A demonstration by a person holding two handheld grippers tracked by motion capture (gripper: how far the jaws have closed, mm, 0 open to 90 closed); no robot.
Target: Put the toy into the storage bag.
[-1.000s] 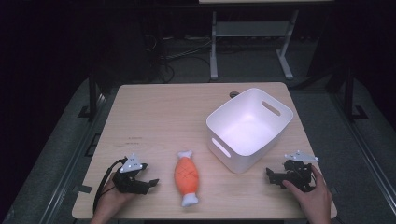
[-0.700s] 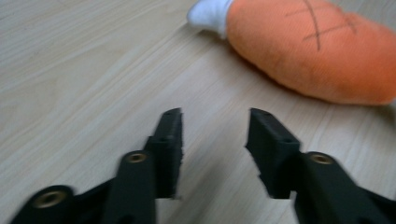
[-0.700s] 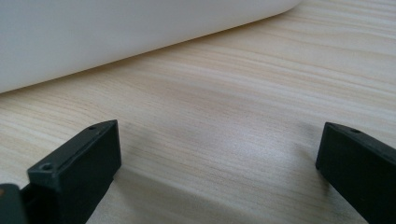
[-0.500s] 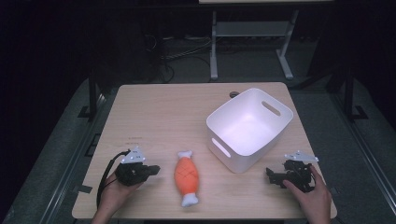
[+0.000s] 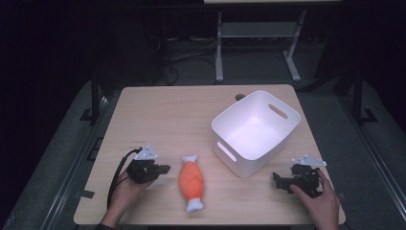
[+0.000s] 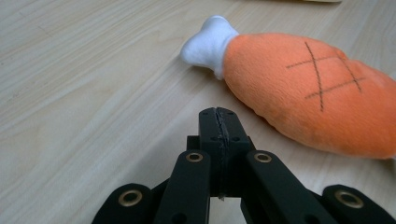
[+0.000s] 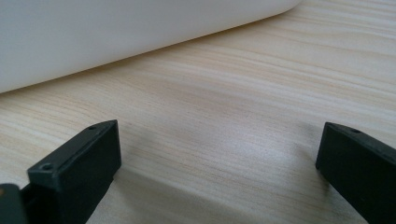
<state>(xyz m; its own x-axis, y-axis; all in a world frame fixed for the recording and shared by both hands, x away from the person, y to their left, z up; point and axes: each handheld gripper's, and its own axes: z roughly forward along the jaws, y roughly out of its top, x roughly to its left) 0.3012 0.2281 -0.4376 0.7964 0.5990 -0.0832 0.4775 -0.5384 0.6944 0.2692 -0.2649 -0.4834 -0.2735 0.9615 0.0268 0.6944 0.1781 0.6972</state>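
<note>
Two grippers: both low over the tabletop (image 5: 191, 110), one in each hand, at the near edge on either side of the toy.
Change since a second ago: the left gripper (image 5: 160, 169) has crept toward the plush drumstick (image 5: 192, 181); it sat a little farther to the left before and now points straight at the toy's side.
Unchanged: the right gripper (image 5: 278, 179), the drumstick and the white bin (image 5: 255, 130) lie where they did.
Meaning for the work: the reach for the toy looks just begun; the likely aim is to lift it into the bin, and nothing is picked up yet.
Left jaws: pressed fully together in the left gripper view (image 6: 219, 123), holding nothing, tips just short of the orange body (image 6: 310, 93) and not touching it. They would need to spread before any grasp.
Right jaws: spread wide in the right gripper view (image 7: 219, 163), nothing between them but bare wood, resting near the bin's outer wall (image 7: 116, 28).
Drumstick: lying flat near the front of the tabletop, between the two grippers, left of the bin and apart from it; one white bone end (image 5: 190, 157) points away from the person, the other toward the near edge.
Bin: upright, empty, set at an angle on the right half.
Handling guess: the plush body is soft and should squash under a pinch across its middle.
</note>
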